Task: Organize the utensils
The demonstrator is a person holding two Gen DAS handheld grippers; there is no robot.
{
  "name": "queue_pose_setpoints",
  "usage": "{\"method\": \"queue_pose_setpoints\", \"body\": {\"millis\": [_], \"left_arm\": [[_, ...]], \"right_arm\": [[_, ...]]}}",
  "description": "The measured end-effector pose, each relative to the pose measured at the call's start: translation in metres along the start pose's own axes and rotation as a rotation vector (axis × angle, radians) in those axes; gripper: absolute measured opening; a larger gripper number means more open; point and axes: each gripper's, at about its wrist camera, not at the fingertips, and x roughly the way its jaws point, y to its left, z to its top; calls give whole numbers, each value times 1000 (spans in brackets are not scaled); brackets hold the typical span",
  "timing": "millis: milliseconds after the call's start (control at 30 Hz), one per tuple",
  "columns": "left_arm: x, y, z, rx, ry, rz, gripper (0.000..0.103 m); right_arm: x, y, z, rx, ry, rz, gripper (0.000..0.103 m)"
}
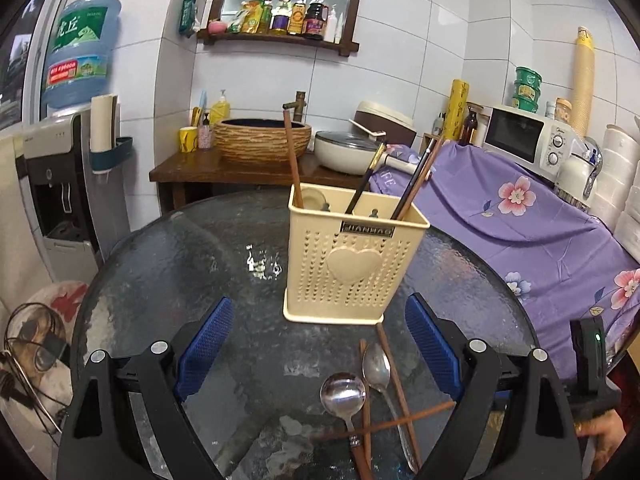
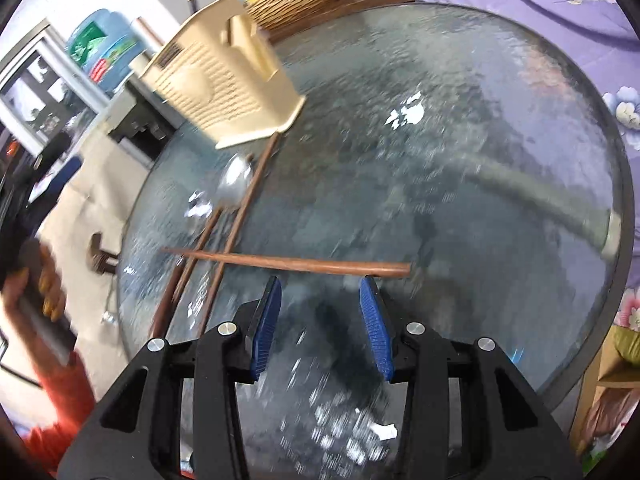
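Observation:
A cream perforated utensil holder [image 1: 354, 264] stands on the round glass table [image 1: 168, 264] and holds several chopsticks. In front of it lie two metal spoons [image 1: 344, 396] and three brown chopsticks [image 1: 394, 384], one lying across the others. My left gripper [image 1: 320, 340] is open above the table, with the pile just inside its right finger. In the right wrist view the holder [image 2: 224, 80] is at upper left. My right gripper [image 2: 320, 292] is open and empty, just short of the crossing chopstick [image 2: 288, 262]. That view is blurred.
A purple flowered cloth [image 1: 520, 220] covers the counter at right, with a microwave [image 1: 524, 140]. Behind the table stand a wooden stand with a woven basin [image 1: 260, 140] and a pot [image 1: 348, 152]. A water dispenser [image 1: 60, 168] is at left.

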Motion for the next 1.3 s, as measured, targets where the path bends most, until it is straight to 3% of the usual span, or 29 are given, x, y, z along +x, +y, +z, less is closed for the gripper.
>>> {"method": "queue_pose_setpoints", "body": {"millis": [400, 633, 933, 1067, 1200, 1300], "left_arm": [[4, 18, -18, -52, 43, 11, 86], [12, 21, -26, -58, 73, 13, 86], [18, 20, -32, -63, 93, 4, 86], [20, 22, -34, -74, 100, 10, 86], [22, 24, -34, -79, 109, 10, 86], [23, 22, -34, -76, 110, 8, 86]], "right_arm": [[28, 5, 50, 11, -24, -117, 42], [43, 13, 69, -8, -19, -111, 42], [76, 41, 100, -121, -15, -248, 42], [87, 55, 104, -188, -19, -319, 33], [89, 58, 106, -183, -15, -317, 29], [85, 53, 112, -151, -17, -289, 15]]}}
